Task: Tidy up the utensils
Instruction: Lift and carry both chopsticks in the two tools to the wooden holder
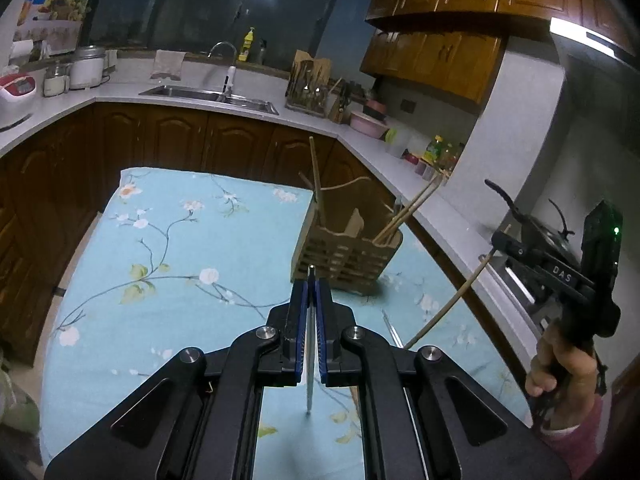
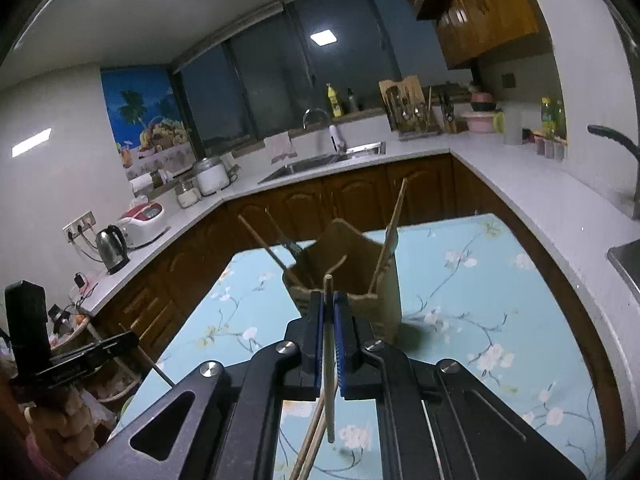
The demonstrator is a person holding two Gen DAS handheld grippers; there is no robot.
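Both grippers carry a stick above the desk point(image 1: 168, 240), so the step in hand looks like dropping each into the wooden holder point(image 1: 348, 256). To do it well, tip each stick upright over an open compartment before letting go, and keep clear of the chopsticks point(image 1: 408, 210) already leaning out.

The left gripper point(image 1: 312, 284) has its fingers clamped on a thin metal chopstick point(image 1: 310, 360) running lengthwise between them; the holder stands on the desk just past the tips, at 1 o'clock. The right gripper point(image 2: 329, 300) has its fingers clamped on a wooden chopstick point(image 2: 329, 356); the holder sits straight ahead at 12 o'clock. More sticks point(image 2: 310, 448) lie on the desk below.
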